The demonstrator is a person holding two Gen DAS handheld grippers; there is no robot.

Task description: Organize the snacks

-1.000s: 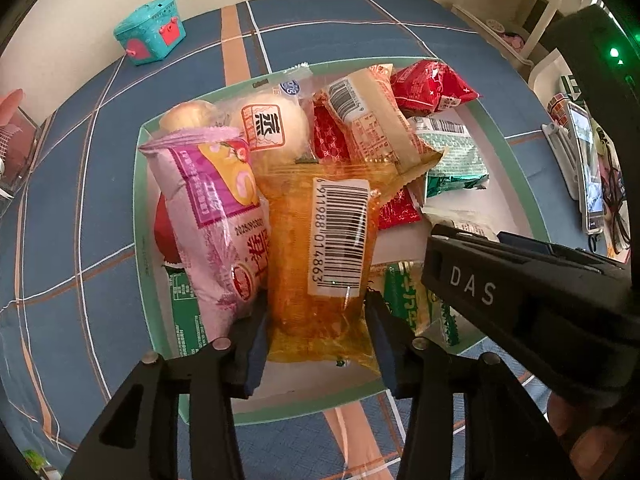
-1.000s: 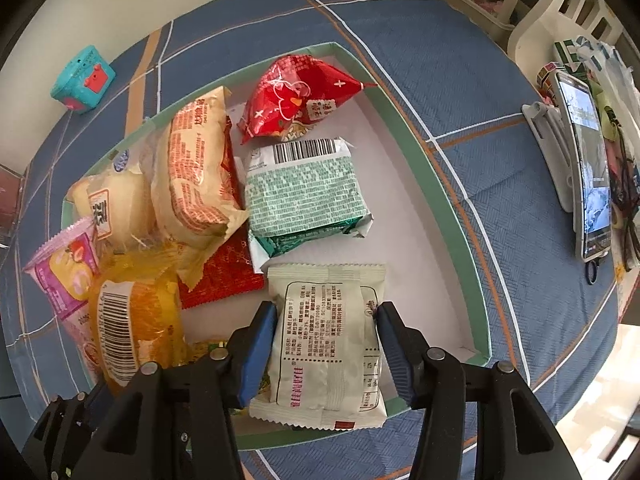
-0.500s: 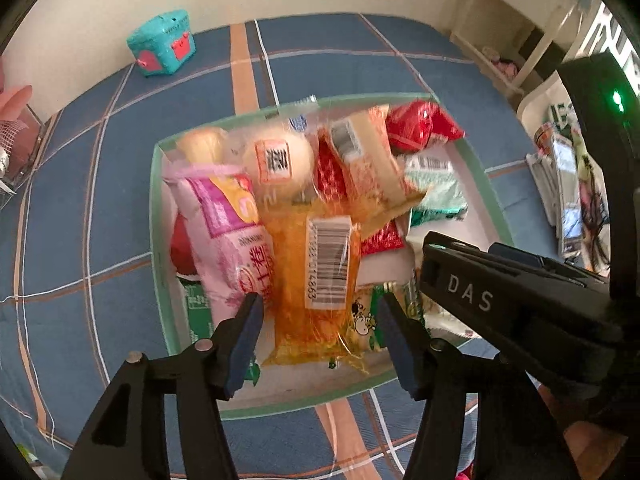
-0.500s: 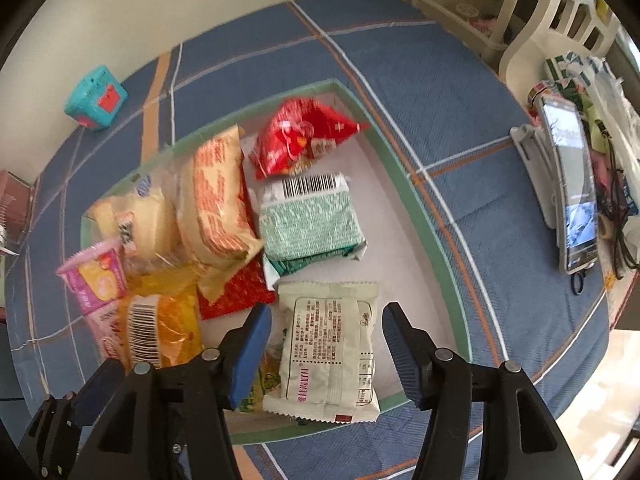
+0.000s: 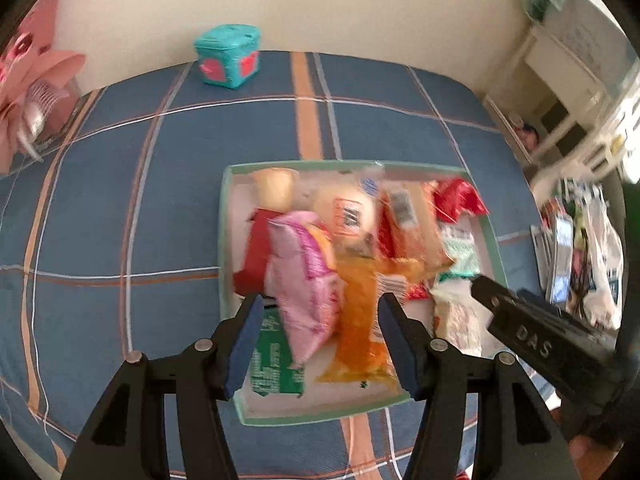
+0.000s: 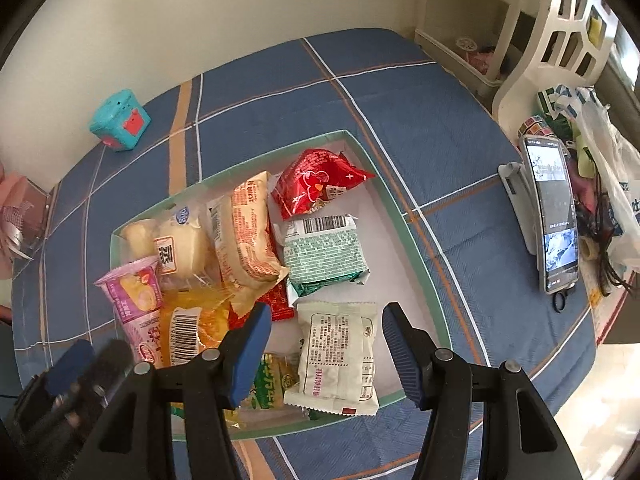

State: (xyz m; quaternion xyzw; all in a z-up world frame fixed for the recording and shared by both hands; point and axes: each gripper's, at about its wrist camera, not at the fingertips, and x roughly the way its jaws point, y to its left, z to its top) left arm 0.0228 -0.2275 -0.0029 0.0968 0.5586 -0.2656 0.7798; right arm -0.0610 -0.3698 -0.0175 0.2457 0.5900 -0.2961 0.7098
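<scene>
A green-rimmed tray (image 5: 226, 240) on the blue checked cloth holds several snack packets. In the left wrist view my left gripper (image 5: 320, 308) hangs open above the tray's near end. The orange barcode packet (image 5: 360, 320) and the pink packet (image 5: 304, 276) lie below it, untouched. In the right wrist view my right gripper (image 6: 326, 314) is open too, high over the white printed packet (image 6: 338, 356), which lies flat in the tray's (image 6: 400, 216) near corner. Beyond it lie a green packet (image 6: 326, 254) and a red packet (image 6: 316, 182). The picture from the left wrist is blurred.
A teal box (image 6: 120, 120) stands on the cloth near the far wall. A phone on a stand (image 6: 552, 212) and a heap of bags and cables sit at the table's right edge. A pink paper flower (image 5: 28, 92) is at the far left. A white chair (image 6: 552, 40) stands behind.
Both grippers have risen away from the tray. The left let go of the orange packet, which now lies in the tray. The right's jaws widened off the white packet.
</scene>
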